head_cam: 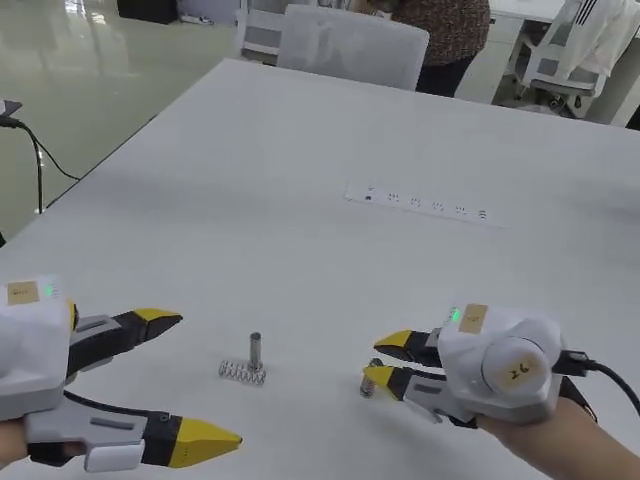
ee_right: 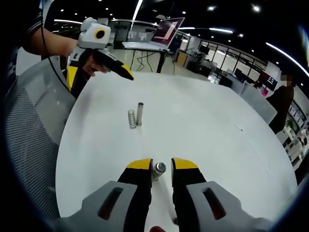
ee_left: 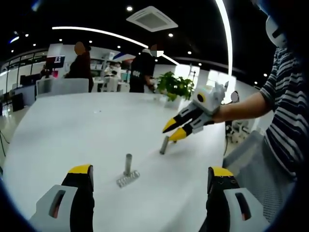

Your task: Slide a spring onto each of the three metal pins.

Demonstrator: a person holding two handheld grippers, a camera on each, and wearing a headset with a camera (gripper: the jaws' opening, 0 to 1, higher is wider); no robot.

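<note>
Nearest the person, the left tool [head_cam: 188,377] is held low at the near left of the white tabletop [head_cam: 300,150], its two yellow-tipped jaws spread wide apart. Opposite it, at the near right, the right tool [head_cam: 381,361] points toward the left with its jaws drawn narrow, a small gap between the tips. In the right gripper view those jaws stand on either side of a short metal pin [ee_right: 158,170] on the tabletop, one tip just beside it and the other a little off. I cannot tell whether they press on it. That pin's side looks ribbed, as coils would, but it is too small to be sure. Between the two tools and a little farther out, a second pin [head_cam: 255,349] stands upright with a smooth shaft. A spring [head_cam: 241,372] lies on its side on the tabletop at this pin's foot, touching it or just beside it. Farther along the tabletop a flat white power strip [head_cam: 425,207] lies well apart from the pins. At the far edge a white chair [head_cam: 350,45] is drawn up to the tabletop, with a person [head_cam: 445,30] standing behind it.
</note>
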